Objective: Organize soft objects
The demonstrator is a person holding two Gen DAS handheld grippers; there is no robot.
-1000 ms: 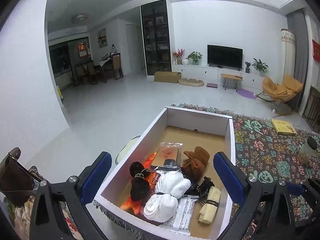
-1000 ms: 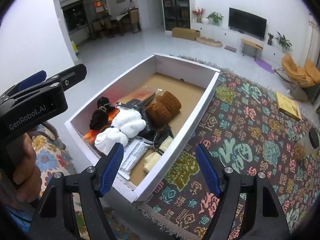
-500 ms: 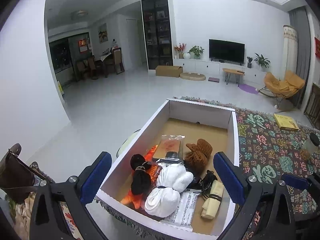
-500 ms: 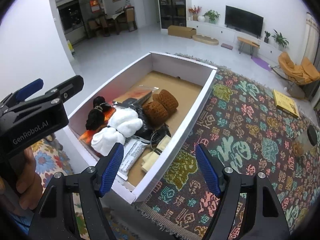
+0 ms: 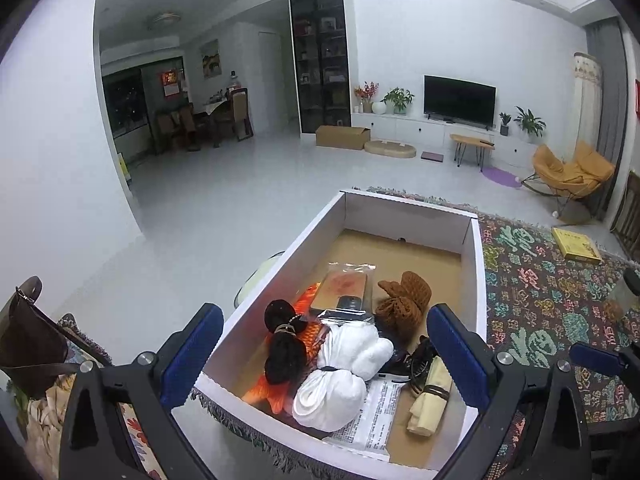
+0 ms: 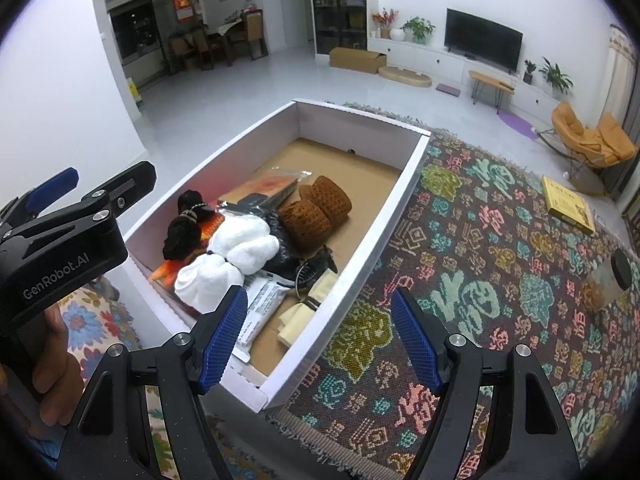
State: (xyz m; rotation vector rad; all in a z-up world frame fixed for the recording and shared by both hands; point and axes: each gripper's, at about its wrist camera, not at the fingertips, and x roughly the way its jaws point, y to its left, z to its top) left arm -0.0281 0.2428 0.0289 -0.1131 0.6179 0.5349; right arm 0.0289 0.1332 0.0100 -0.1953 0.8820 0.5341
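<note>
White rolled socks (image 5: 344, 376) lie ahead of our left hand-held gripper (image 5: 324, 360), nearer than our right hand-held gripper (image 6: 320, 340); both gape wide, empty.

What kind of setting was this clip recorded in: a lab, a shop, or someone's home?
Most likely the living room of a home: a television stands on a low white cabinet with potted plants, an orange lounge chair sits nearby, and a dining table with chairs shows in the adjoining area.

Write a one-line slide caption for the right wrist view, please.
Open right gripper above a white box of tied soft bundles on a patterned rug.
</note>
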